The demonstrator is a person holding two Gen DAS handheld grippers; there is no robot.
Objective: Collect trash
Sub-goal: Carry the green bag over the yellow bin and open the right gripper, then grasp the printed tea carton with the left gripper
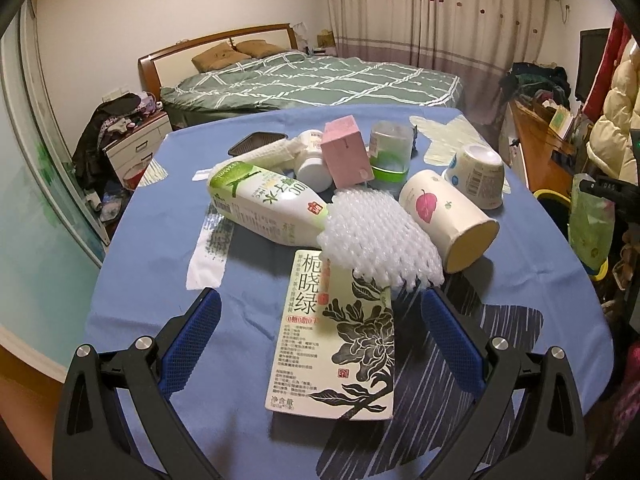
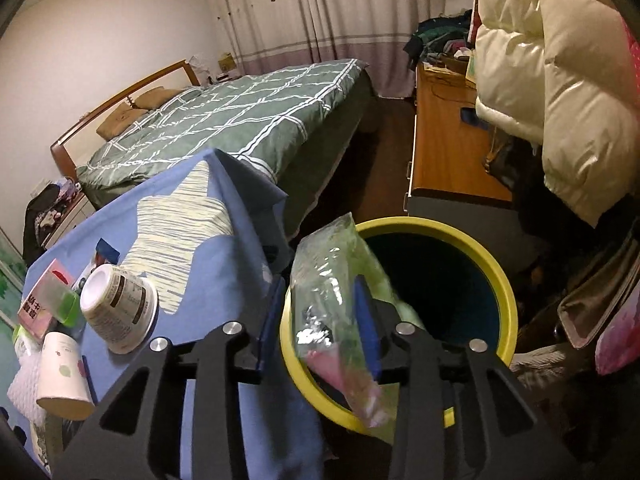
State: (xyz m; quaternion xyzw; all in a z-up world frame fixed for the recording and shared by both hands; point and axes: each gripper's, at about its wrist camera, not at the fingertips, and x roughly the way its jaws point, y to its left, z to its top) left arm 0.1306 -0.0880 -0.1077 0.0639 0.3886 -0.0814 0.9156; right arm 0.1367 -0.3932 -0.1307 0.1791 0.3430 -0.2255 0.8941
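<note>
We judged the trash on the bench light and easily crushed: two cartons, best pinched across their flat sides, two foam nets, soft anywhere, and two paper cups, best taken at the rim. The left gripper hung with its fingers spread wide on either side of the nearer carton. The right gripper pinched one thin, slippery bag over the bin.
</note>
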